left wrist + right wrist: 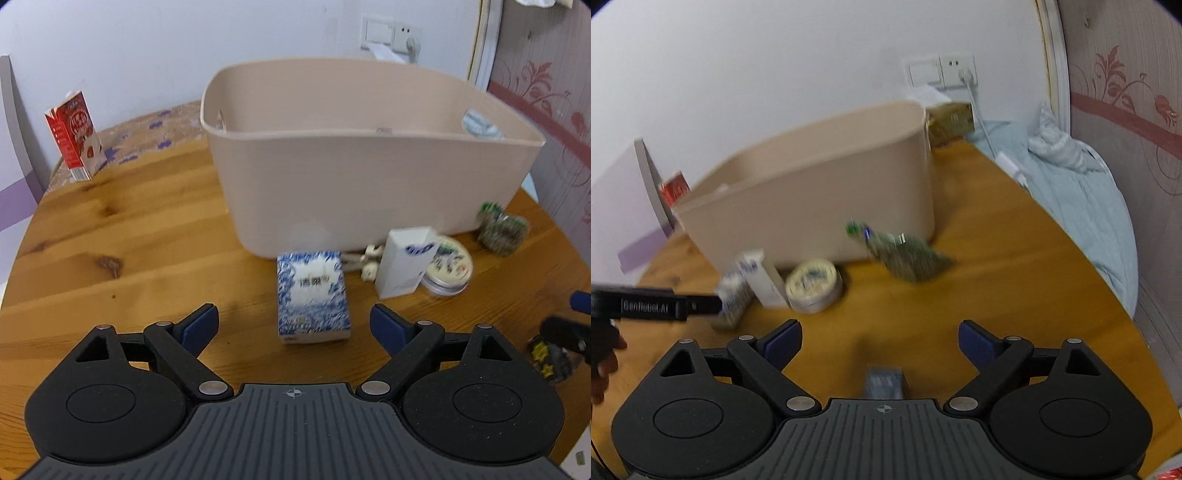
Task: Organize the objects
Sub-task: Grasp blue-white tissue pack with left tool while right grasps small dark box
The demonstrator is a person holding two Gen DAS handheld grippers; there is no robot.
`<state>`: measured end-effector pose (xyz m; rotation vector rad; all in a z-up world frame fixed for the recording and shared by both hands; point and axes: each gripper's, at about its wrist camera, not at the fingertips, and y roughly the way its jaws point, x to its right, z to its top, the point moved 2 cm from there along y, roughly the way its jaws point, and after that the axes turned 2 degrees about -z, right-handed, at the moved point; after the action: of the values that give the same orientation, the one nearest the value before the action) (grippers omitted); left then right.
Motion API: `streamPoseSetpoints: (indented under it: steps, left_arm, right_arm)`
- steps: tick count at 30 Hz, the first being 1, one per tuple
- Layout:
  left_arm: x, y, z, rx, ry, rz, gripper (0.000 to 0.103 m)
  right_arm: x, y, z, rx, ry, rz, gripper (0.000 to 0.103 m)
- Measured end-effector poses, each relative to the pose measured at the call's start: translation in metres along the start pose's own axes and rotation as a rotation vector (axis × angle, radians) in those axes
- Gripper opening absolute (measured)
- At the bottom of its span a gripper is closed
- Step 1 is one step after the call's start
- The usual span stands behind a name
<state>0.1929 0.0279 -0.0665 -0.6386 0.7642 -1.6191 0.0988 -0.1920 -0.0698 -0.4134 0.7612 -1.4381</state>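
Fingers of left gripper (293,325) spread wide, tissue pack (313,295) lying between them, right gripper (880,341) wide too

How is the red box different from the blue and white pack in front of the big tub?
The red box stands upright far off at the table's back left, well apart from the beige tub. The blue and white pack lies flat close in front of the tub. The red box is red and white with a slanted top; the pack has a speckled blue pattern around a white label. Both are small boxy packages sitting on the wooden table, outside the tub.
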Motion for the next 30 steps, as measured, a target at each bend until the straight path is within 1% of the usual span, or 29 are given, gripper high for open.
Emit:
streamPoseSetpoints:
  steps: [1,3,4,5,6,9,10,11,12,13,14,15,18,22,26,30]
  left_arm:
    - [0.000,0.004,-0.001,-0.010,0.000,0.002,0.090]
    - [0.000,0.012,-0.004,-0.022,0.000,-0.004,0.080]
    - [0.002,0.015,-0.004,-0.030,0.002,-0.010,0.074]
    - [0.002,0.019,-0.005,-0.040,0.003,-0.019,0.070]
    - [0.003,0.020,-0.006,-0.033,0.003,-0.027,0.068]
    - [0.005,0.023,-0.004,-0.011,0.011,-0.033,0.057]
    - [0.006,0.023,-0.004,-0.007,0.011,-0.035,0.050]
    - [0.007,0.023,-0.003,-0.003,0.011,-0.036,0.048]
    - [0.007,0.024,-0.003,-0.003,0.009,-0.034,0.048]
    - [0.007,0.024,-0.003,-0.001,0.007,-0.032,0.048]
    - [0.007,0.023,-0.004,0.002,0.007,-0.031,0.047]
    - [0.007,0.023,-0.004,0.005,0.007,-0.032,0.047]
    - [0.007,0.022,-0.005,0.003,-0.002,-0.039,0.047]
    - [0.006,0.013,-0.007,0.016,-0.024,-0.049,0.047]
    - [0.005,-0.011,-0.004,0.071,-0.046,-0.072,0.047]
    - [0.008,-0.035,0.002,0.124,-0.046,-0.073,0.047]
  right_arm:
    - [0.000,0.001,-0.005,-0.013,-0.003,-0.002,0.093]
    - [0.000,0.005,-0.014,-0.035,-0.015,-0.011,0.092]
    - [-0.001,0.006,-0.018,-0.042,-0.024,-0.015,0.089]
    - [-0.002,0.006,-0.021,-0.036,-0.042,-0.022,0.086]
    - [-0.004,0.005,-0.023,-0.032,-0.060,-0.031,0.084]
    - [-0.011,0.004,-0.024,-0.033,-0.101,-0.040,0.067]
    - [-0.013,0.003,-0.024,-0.033,-0.105,-0.035,0.057]
    - [-0.014,0.003,-0.024,-0.034,-0.109,-0.033,0.047]
    - [-0.015,0.003,-0.024,-0.034,-0.115,-0.034,0.044]
    - [-0.016,0.004,-0.024,-0.033,-0.122,-0.034,0.037]
    - [-0.016,0.005,-0.024,-0.032,-0.130,-0.035,0.027]
    - [-0.017,0.006,-0.024,-0.034,-0.135,-0.039,0.022]
    - [-0.018,0.006,-0.022,-0.039,-0.144,-0.032,0.022]
    - [-0.021,0.002,-0.016,-0.012,-0.143,-0.014,0.022]
    - [-0.025,-0.007,0.000,0.040,-0.145,0.006,0.022]
    - [-0.032,-0.015,0.018,0.090,-0.153,0.034,0.022]
